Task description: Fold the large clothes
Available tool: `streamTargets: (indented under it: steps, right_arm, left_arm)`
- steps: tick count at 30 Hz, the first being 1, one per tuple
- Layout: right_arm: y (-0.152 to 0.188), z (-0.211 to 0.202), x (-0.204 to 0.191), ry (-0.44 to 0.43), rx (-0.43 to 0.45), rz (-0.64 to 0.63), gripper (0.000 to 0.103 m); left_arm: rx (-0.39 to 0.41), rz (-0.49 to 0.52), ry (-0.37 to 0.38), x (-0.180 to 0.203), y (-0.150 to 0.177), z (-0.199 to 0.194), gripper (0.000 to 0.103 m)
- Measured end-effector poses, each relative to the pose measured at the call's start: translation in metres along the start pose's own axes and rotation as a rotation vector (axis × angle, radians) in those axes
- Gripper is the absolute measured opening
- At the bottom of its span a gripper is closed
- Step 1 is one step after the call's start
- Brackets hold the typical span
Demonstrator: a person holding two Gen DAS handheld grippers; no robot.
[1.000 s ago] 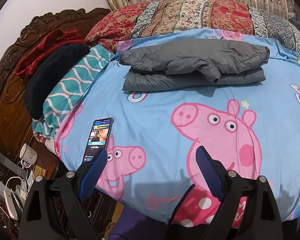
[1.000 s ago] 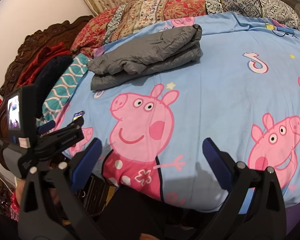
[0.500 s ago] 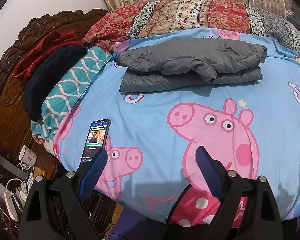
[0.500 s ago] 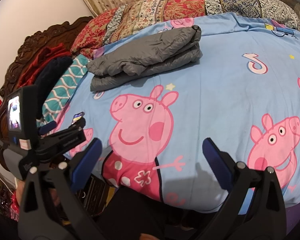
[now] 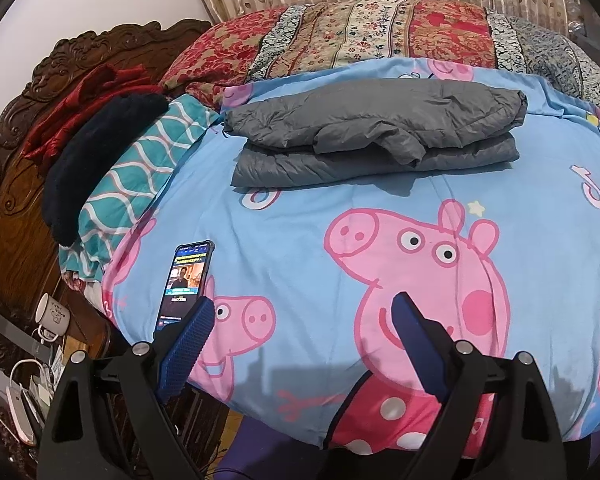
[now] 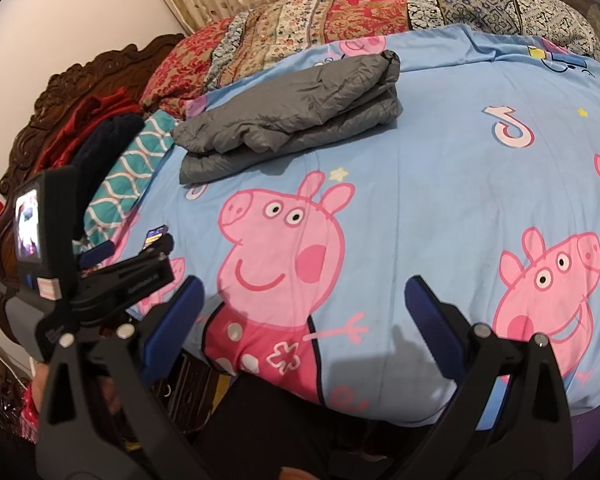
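A grey padded jacket (image 5: 374, 132) lies folded in a flat stack on the blue cartoon-pig bedsheet (image 5: 300, 224), toward the far side of the bed. It also shows in the right wrist view (image 6: 292, 116). My left gripper (image 5: 302, 312) is open and empty, held over the near edge of the bed, well short of the jacket. My right gripper (image 6: 304, 292) is open and empty, also over the near edge. The left gripper's body shows at the left of the right wrist view (image 6: 100, 276).
A phone (image 5: 186, 280) with a lit screen lies on the sheet by my left fingertip. Folded clothes (image 5: 100, 152) rest along the carved wooden headboard (image 5: 16, 120). A patterned quilt (image 5: 380, 36) lies along the far side. A mug (image 5: 54, 314) stands on the bedside stand.
The left wrist view has shifted slightly; the jacket and bed sit a little lower and to the left in it. Both grippers stay open and the jacket has not moved.
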State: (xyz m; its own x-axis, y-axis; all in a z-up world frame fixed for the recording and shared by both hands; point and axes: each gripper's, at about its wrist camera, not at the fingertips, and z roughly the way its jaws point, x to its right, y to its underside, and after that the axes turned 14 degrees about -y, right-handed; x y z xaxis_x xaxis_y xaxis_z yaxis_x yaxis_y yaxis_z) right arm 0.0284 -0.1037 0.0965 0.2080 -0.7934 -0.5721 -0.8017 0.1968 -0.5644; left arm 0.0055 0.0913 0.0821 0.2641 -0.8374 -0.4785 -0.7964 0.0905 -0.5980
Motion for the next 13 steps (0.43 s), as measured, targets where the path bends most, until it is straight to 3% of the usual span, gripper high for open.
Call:
streamTargets:
  steps: [13]
  right_arm:
    - [0.001,-0.0004,0.0016,-0.001,0.001,0.0,0.097]
  left_arm:
    - [-0.004,0.014,0.027,0.0023,0.0011,-0.0026,0.031]
